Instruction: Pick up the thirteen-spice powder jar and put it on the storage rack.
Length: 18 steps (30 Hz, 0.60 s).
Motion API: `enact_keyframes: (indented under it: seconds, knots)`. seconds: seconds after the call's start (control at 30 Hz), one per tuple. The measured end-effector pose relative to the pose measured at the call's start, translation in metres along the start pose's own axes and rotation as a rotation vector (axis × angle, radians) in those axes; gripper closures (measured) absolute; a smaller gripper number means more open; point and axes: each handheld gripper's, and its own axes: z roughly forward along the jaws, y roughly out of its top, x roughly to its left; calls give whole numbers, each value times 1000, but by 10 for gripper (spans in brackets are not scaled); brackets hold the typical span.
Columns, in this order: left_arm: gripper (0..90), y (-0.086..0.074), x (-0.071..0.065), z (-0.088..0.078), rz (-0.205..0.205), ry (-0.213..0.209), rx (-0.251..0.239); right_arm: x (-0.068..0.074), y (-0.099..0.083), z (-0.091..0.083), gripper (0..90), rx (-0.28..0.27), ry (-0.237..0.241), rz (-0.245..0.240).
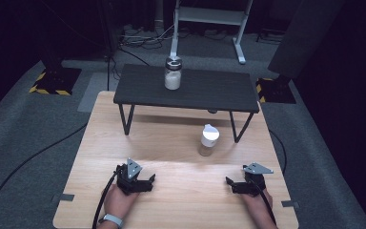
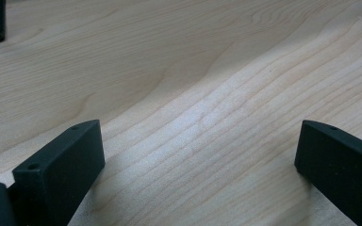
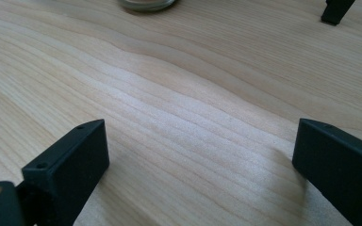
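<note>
Nothing is done yet: the left gripper [image 1: 145,182] and right gripper [image 1: 232,185] rest on the wooden surface [image 1: 181,191] with jaws wide apart and empty, and the white-capped bottle [image 1: 208,140] stands untouched, well ahead, nearer the right one.

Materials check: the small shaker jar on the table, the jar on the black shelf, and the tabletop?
Shaker jar: clear body, probably glass or plastic, white matte cap. Jar on the shelf: transparent, likely glass, white contents, grey metallic-looking lid. Tabletop: light wood or veneer, visible grain, satin sheen.
</note>
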Motion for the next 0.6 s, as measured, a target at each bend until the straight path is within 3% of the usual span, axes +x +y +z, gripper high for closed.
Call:
enact_keyframes:
  seconds: [0.17, 0.43, 0.6]
  knots:
    - [20, 0, 0, 0, 1, 0, 0, 0, 1, -6, 40, -27, -4, 9]
    - [20, 0, 0, 0, 2, 0, 2, 6, 3, -25, 38, -183, -2, 7]
    - [20, 0, 0, 0, 1, 0, 0, 10, 0, -27, 31, -274, 13, 0]
